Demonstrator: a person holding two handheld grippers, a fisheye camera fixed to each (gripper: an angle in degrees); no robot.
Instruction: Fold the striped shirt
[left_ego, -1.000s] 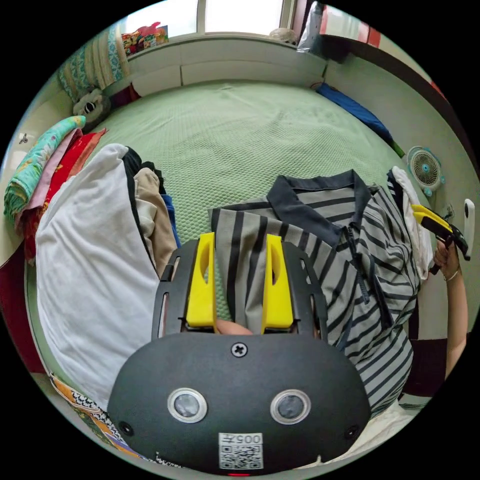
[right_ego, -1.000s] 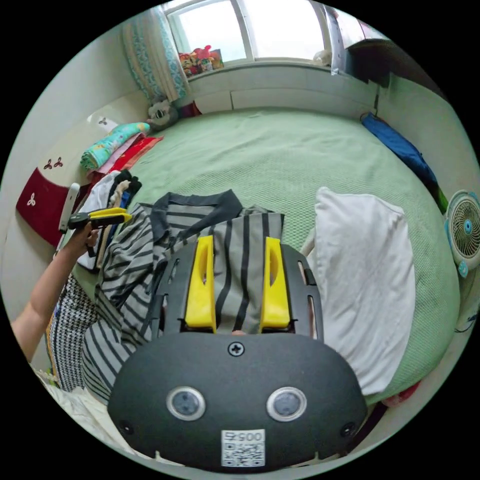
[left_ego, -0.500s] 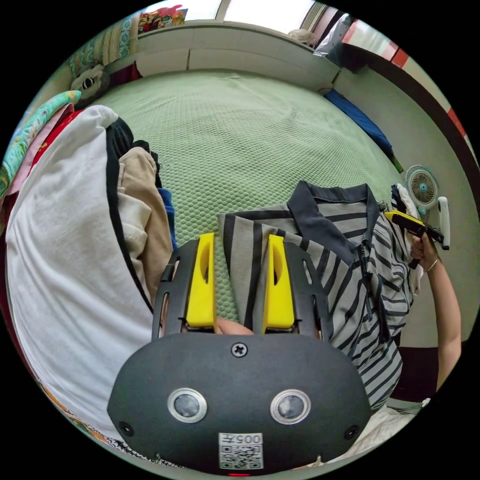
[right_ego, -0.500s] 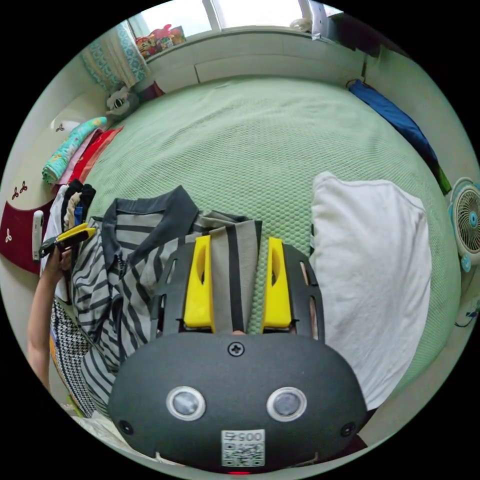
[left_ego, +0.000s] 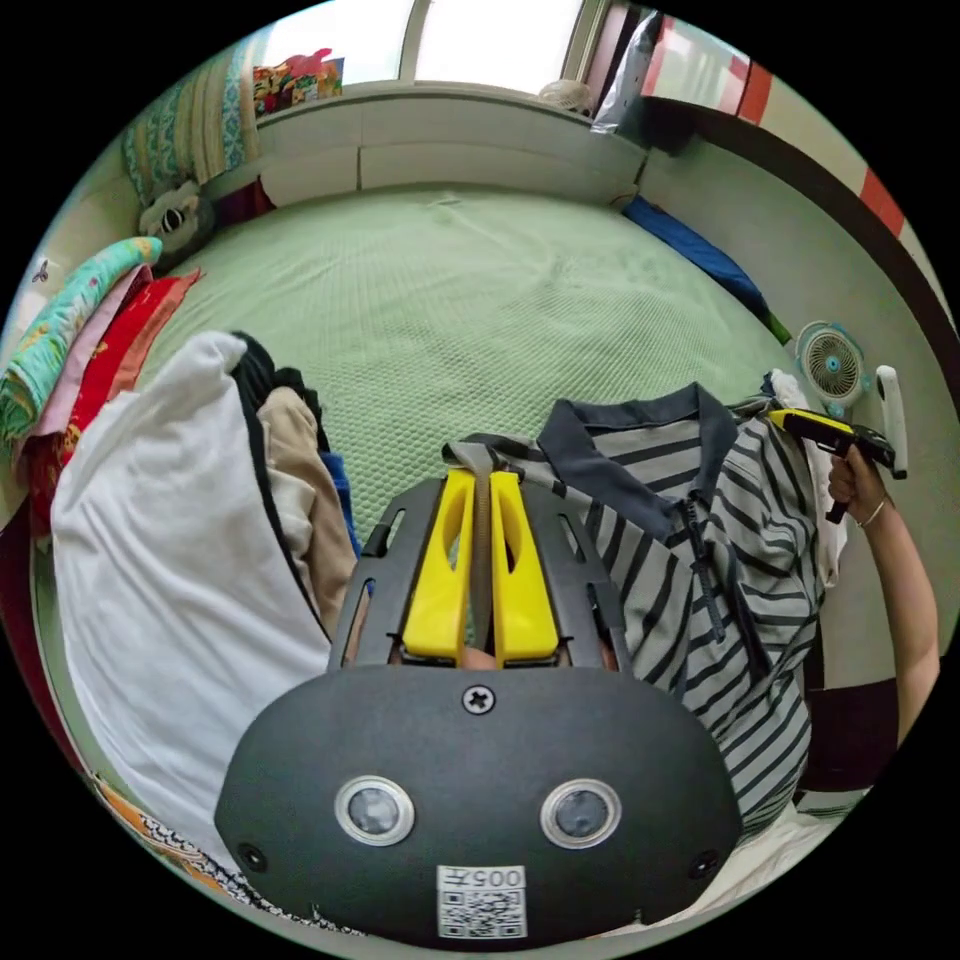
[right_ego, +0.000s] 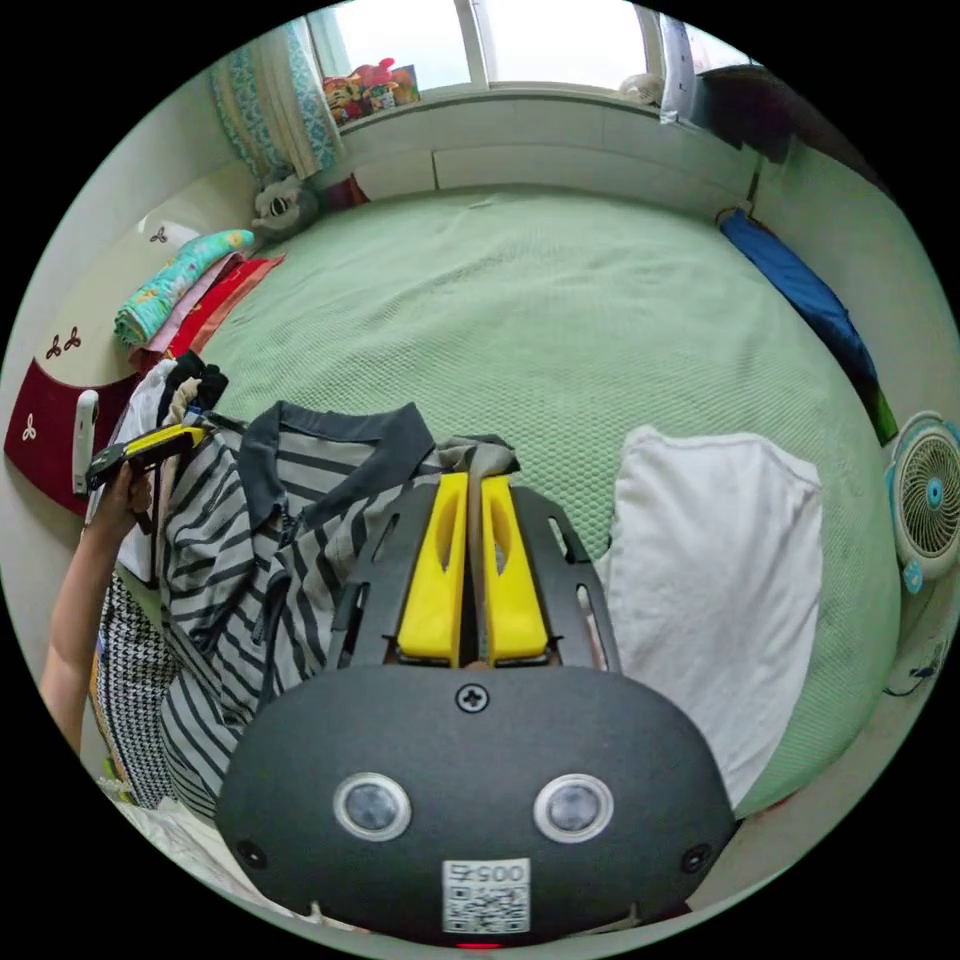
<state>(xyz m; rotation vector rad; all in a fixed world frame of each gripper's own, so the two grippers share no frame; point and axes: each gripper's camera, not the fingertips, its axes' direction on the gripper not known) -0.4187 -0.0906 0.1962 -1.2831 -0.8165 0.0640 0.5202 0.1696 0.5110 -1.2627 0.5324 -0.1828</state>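
The left gripper (left_ego: 478, 480) has its yellow fingers (left_ego: 440, 575) drawn nearly together, pinching a gathered edge of the striped shirt (left_ego: 700, 560) between them. The right gripper (right_ego: 468, 485) is the same: fingers (right_ego: 512, 575) narrow, clamped on a bunched fold of the shirt (right_ego: 250, 520) with only a thin slot of cloth between them.

The shirt hangs stretched between the two grippers, above the near edge of the green bed (left_ego: 480, 290), its dark collar (left_ego: 630, 450) toward the bed.

In the left gripper view, the right gripper (left_ego: 835, 432) shows beyond the far shoulder of the shirt, held in a hand (left_ego: 852, 480), with a small fan (left_ego: 832, 362) just past it. On the other side of the shirt lies a heap of clothes (left_ego: 290, 480), a white garment (left_ego: 170, 580) on the outside. It blocks part of the bed edge.

In the right gripper view, the left gripper (right_ego: 140, 450) and its hand (right_ego: 118, 498) appear past the shirt's other shoulder, in front of that heap (right_ego: 190, 395). A folded white cloth (right_ego: 720, 570) lies flat on the bed beside the shirt, with the fan (right_ego: 930, 495) beyond it. Folded bright blankets (right_ego: 185, 285) sit at the bed's edge beyond the heap, and a blue bundle (right_ego: 795, 290) lies along the opposite edge.
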